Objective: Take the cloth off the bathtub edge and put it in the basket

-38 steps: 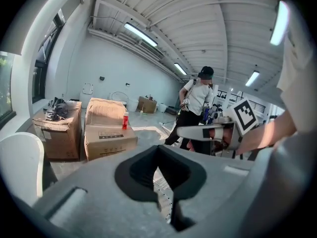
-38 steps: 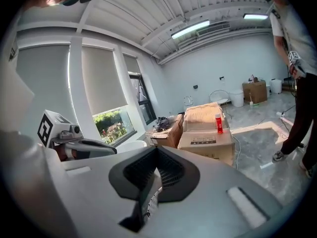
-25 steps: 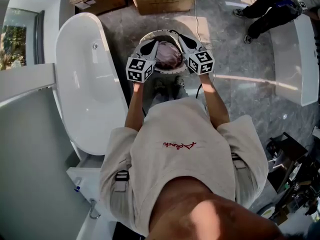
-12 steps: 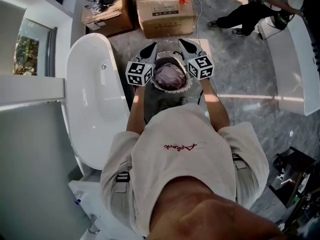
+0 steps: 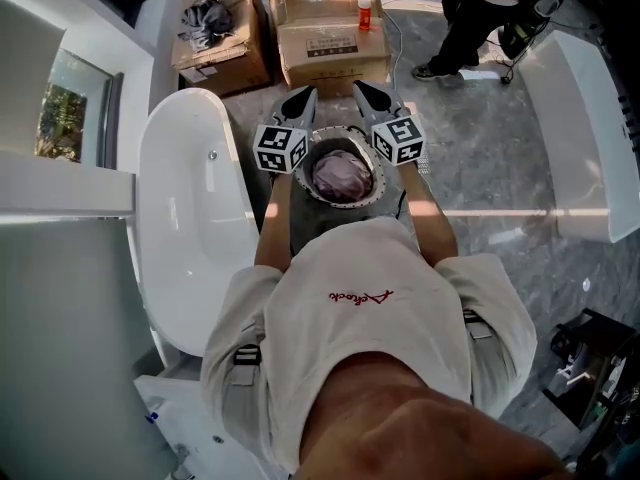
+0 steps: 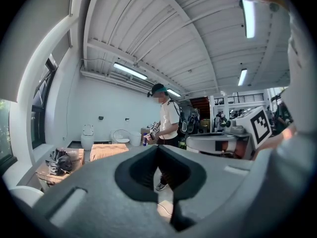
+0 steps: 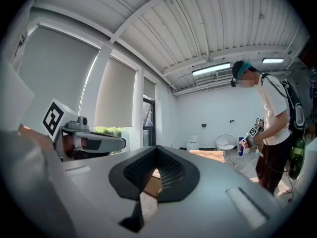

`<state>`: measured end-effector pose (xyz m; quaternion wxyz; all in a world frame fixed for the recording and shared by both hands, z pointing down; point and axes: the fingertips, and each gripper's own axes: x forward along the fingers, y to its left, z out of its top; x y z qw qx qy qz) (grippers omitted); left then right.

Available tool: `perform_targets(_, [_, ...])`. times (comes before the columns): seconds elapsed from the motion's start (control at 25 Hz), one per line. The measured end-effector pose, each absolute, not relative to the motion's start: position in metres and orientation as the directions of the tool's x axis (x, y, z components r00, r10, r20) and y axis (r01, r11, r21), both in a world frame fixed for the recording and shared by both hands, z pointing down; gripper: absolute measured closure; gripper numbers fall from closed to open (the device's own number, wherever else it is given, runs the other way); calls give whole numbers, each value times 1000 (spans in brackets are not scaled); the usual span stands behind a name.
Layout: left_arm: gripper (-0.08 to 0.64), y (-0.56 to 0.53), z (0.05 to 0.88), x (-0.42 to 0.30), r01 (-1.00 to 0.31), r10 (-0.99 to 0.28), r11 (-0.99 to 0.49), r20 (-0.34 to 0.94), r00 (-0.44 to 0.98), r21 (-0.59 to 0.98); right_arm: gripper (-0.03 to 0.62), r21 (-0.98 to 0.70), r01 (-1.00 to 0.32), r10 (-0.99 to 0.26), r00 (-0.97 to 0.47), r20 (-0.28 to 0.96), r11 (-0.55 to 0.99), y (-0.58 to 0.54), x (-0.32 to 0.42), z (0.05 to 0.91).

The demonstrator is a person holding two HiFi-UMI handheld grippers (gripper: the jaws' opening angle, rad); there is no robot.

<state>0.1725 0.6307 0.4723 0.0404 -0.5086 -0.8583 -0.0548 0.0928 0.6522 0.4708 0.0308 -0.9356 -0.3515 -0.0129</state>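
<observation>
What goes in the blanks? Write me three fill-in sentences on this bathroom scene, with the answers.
The crumpled pink cloth lies ____ the round grey basket.
The white oval bathtub stands on the person's ____ side.
Both the left gripper and the right gripper hold their fingers ____.
Missing words: inside; left; shut.

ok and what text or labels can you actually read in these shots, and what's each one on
Nothing is clear enough to quote.
shirt: one red cursive word across the back, too small and stylised to spell out.
cardboard box: a printed label, too small to read.
left gripper and right gripper: their cubes carry black-and-white square markers, no letters.
</observation>
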Motion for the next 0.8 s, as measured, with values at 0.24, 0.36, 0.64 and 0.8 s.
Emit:
perform_targets(0.24, [560, 636, 465, 169, 879, 872, 475, 118, -476, 41, 588, -40, 665, 664, 747, 37, -746, 659, 91, 463])
perform_targets(0.36, [560, 635, 466, 170, 881, 872, 472, 123, -473, 39, 588, -38, 677, 676, 736, 44, -735, 661, 88, 467])
perform_targets(0.64, [560, 635, 475, 171, 881, 870, 472, 142, -473, 39, 588, -57, 687, 683, 727, 73, -725, 659, 86, 483])
perform_targets(0.8, [560, 636, 477, 170, 880, 869, 472, 142, -473, 45, 588, -59, 686, 681, 728, 83, -726, 660, 86, 487])
